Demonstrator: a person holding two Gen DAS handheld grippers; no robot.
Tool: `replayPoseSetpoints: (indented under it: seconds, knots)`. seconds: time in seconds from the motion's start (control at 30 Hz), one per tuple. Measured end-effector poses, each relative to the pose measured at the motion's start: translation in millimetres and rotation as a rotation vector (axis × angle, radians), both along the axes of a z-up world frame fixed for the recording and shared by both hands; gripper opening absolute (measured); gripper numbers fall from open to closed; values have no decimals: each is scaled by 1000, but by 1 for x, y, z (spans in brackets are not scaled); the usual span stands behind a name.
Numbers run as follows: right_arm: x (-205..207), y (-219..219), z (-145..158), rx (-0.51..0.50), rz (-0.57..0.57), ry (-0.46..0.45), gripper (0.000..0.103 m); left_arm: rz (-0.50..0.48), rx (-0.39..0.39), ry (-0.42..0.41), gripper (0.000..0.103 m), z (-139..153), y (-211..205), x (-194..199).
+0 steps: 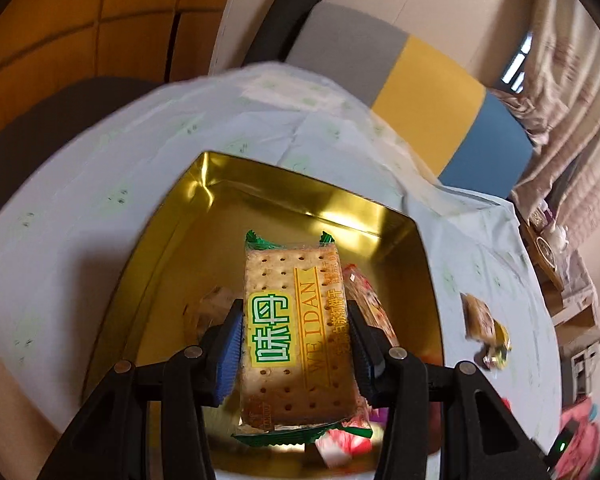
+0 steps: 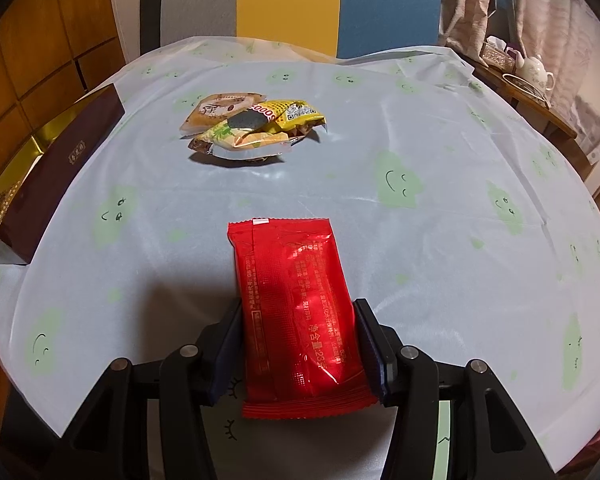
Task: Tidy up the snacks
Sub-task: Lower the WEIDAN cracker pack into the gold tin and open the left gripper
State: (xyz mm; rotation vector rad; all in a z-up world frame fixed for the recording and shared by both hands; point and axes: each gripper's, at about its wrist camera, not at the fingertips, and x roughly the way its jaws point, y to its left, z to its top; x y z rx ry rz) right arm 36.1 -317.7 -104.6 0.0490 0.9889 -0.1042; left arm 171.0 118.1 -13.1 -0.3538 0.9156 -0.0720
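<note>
Left claw (image 1: 296,344) is clamped across the width of a cracker packet (image 1: 294,332), blue pads pressing its two long edges, so the packet's long axis runs straight out ahead along the fingers. Beyond and beneath it lies the open gold tin (image 1: 300,200), with the packet held over the tin's interior; other wrapped snacks show under and beside it, though whether the packet touches them cannot be told. From here the release looks like a short drop, the packet already lined up with the tin's length.

Right claw (image 2: 298,344) grips a red sachet (image 2: 296,308) the same way, long axis pointing forward, held above the surface (image 2: 440,240). Ahead of it, well apart, sits a small heap of loose snacks (image 2: 252,128). The tin (image 2: 40,168) lies far off to this claw's left, so the left claw is much the nearer to it.
</note>
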Motion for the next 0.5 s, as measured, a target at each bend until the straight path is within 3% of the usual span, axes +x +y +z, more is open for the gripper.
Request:
replayPoseSetpoints:
  seconds: [0.1, 0.3, 0.4, 0.5]
  knots:
    - [0, 0, 0, -2, -1, 1, 54, 20, -1, 44, 48, -14, 0, 27]
    - [1, 0, 0, -3, -2, 7, 54, 12, 100, 106, 49, -38, -14, 62]
    - [2, 0, 0, -5, -1, 10, 54, 23, 117, 159, 49, -50, -15, 71]
    - [2, -1, 0, -5, -2, 10, 54, 28, 128, 153, 50, -52, -16, 67]
